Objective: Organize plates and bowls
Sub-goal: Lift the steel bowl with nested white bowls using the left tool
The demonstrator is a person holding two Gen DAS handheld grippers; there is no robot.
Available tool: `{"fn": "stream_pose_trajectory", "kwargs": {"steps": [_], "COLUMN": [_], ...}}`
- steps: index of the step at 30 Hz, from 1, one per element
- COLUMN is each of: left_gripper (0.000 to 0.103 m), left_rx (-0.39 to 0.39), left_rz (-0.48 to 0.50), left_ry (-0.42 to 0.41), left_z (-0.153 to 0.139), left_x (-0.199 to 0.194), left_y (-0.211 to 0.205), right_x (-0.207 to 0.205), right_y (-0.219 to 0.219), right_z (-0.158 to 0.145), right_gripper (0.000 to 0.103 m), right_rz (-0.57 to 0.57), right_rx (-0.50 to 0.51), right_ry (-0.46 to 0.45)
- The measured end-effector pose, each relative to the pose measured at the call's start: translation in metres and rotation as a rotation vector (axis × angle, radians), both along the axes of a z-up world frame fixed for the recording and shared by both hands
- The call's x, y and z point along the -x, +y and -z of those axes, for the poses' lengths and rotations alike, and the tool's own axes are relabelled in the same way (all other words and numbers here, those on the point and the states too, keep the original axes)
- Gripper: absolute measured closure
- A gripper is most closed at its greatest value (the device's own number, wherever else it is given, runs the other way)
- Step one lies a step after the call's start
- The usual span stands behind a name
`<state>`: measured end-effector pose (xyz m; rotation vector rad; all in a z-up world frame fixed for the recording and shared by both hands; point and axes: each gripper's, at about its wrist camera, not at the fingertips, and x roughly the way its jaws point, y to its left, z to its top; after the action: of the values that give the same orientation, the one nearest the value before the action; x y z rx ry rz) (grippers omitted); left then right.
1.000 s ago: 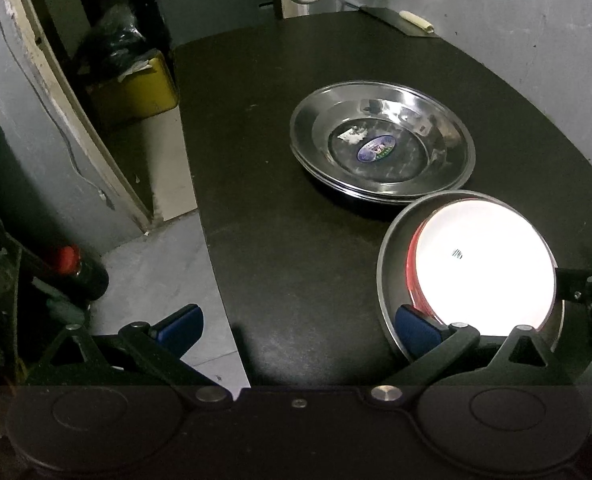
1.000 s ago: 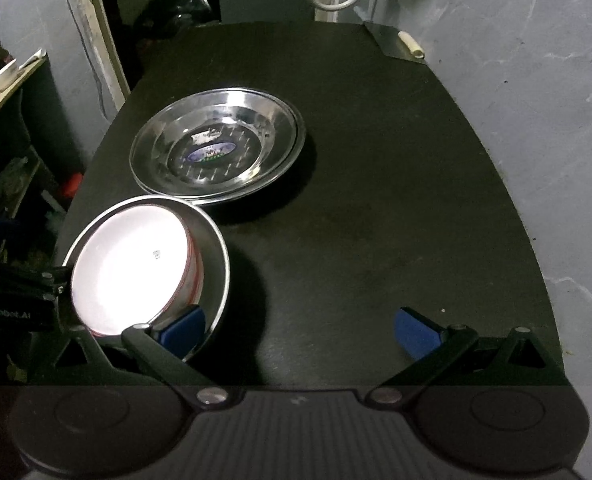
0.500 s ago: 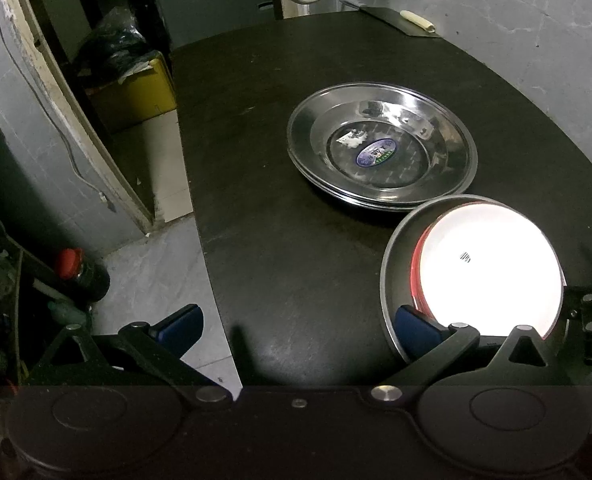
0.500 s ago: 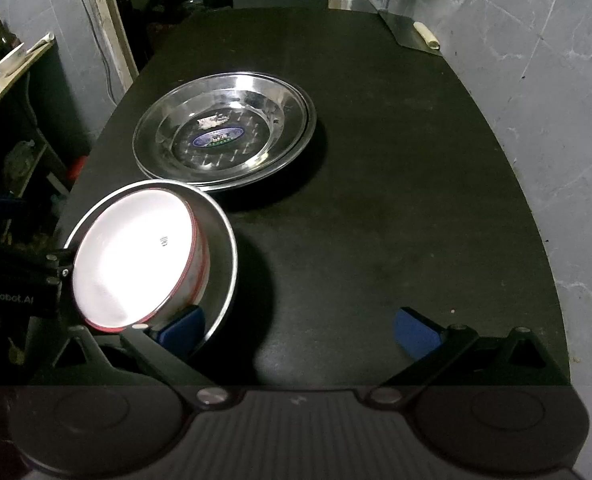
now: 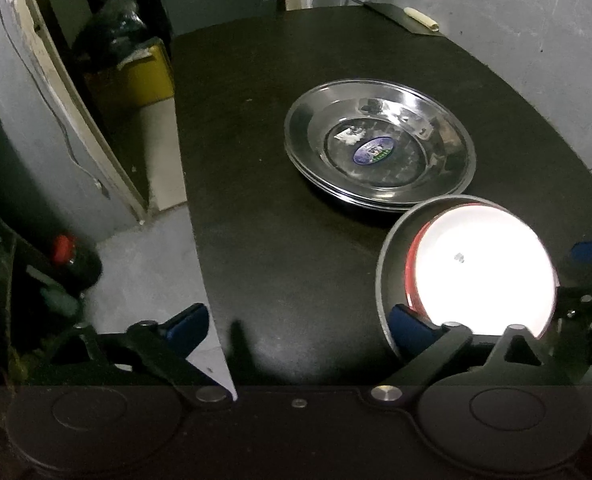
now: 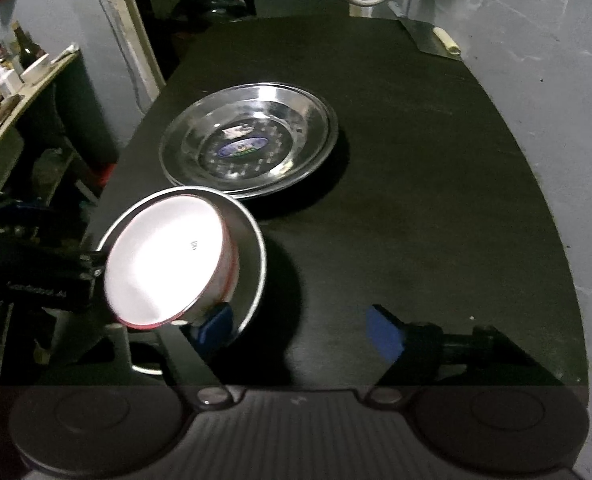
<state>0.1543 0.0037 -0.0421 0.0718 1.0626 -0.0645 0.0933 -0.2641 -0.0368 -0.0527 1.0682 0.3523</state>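
A stack of steel plates [image 5: 379, 152] [image 6: 252, 140] rests mid-table, a blue sticker in the top one. Nearer, a white bowl with a red rim [image 5: 479, 272] [image 6: 168, 260] sits tilted inside a steel bowl [image 5: 391, 248] [image 6: 252, 240]. My left gripper [image 5: 296, 322] is closing slightly; its right pad [image 5: 407, 324] is inside the steel bowl, its left pad [image 5: 188, 320] is off the table edge, and the rim is between them unpressed. My right gripper [image 6: 299, 328] is closing, left pad [image 6: 214, 322] inside the steel bowl, right pad [image 6: 383, 334] apart over bare table.
The black table [image 5: 276, 220] ends at a curved left edge above grey floor. A cleaver [image 5: 407, 20] [image 6: 431, 40] lies at the far end by the wall. A yellow box [image 5: 136, 76] and a red-capped bottle [image 5: 64, 248] stand on the floor. A cluttered shelf [image 6: 16, 80] is left.
The right gripper's jaws have come closer together, its right finger moving inward. The white bowl has tipped up more steeply inside the steel bowl. The left gripper's jaws narrowed slightly.
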Motion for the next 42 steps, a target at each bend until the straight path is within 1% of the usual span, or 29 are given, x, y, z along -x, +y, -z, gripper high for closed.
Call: {"fn": "stream_pose_trajectory", "kwargs": {"steps": [1, 3, 4, 6, 7, 9, 10, 12, 13, 14, 15, 17, 25, 37, 42], "left_gripper": [0.012, 0.022, 0.025, 0.038, 0.041, 0.055, 0.058, 0.072, 0.077, 0.088, 0.094, 0.094, 0.096, 0.096, 0.097], "left_rx": [0.012, 0.039, 0.055, 0.084, 0.097, 0.121, 0.129, 0.144, 0.158, 0.172, 0.187, 0.168, 0.169, 0.149, 0.149], "left_rz": [-0.001, 0.005, 0.010, 0.020, 0.025, 0.037, 0.044, 0.060, 0.069, 0.079, 0.090, 0.101, 0.095, 0.085, 0.079], "left_ry": [0.002, 0.004, 0.004, 0.004, 0.002, 0.000, -0.002, -0.005, -0.005, -0.004, -0.003, -0.007, -0.006, -0.007, -0.005], "left_z": [0.000, -0.001, -0.002, -0.003, -0.003, -0.004, -0.005, -0.006, -0.006, -0.006, -0.006, -0.006, -0.007, -0.008, -0.008], "left_x": [0.000, 0.001, 0.002, 0.002, 0.003, 0.004, 0.004, 0.004, 0.005, 0.004, 0.004, 0.004, 0.005, 0.004, 0.003], "left_y": [0.000, 0.001, 0.001, 0.000, 0.000, -0.001, -0.002, -0.004, -0.005, -0.007, -0.009, -0.013, -0.012, -0.015, -0.015], "right_x": [0.000, 0.002, 0.002, 0.003, 0.003, 0.004, 0.005, 0.005, 0.006, 0.007, 0.008, 0.010, 0.010, 0.006, 0.003], "right_y": [0.000, 0.000, 0.000, 0.002, 0.002, 0.003, 0.003, 0.003, 0.003, 0.003, 0.004, 0.006, 0.002, 0.002, 0.000], "right_z": [0.000, -0.001, -0.001, -0.002, -0.002, -0.002, -0.003, -0.003, -0.003, -0.004, -0.005, -0.006, -0.005, -0.002, 0.001], "right_gripper": [0.034, 0.045, 0.047, 0.056, 0.057, 0.064, 0.066, 0.072, 0.073, 0.077, 0.080, 0.080, 0.080, 0.076, 0.075], "right_rz": [-0.007, -0.026, -0.034, -0.053, -0.058, -0.070, -0.077, -0.090, -0.096, -0.105, -0.116, -0.130, -0.136, -0.150, -0.142], "right_rx": [-0.014, -0.043, -0.050, -0.062, -0.067, -0.080, -0.088, -0.100, -0.104, -0.106, -0.106, -0.090, -0.106, -0.117, -0.144], "right_ry": [0.001, 0.002, 0.000, -0.003, -0.003, -0.002, -0.001, 0.001, 0.000, -0.004, -0.010, -0.019, -0.014, 0.002, 0.025]}}
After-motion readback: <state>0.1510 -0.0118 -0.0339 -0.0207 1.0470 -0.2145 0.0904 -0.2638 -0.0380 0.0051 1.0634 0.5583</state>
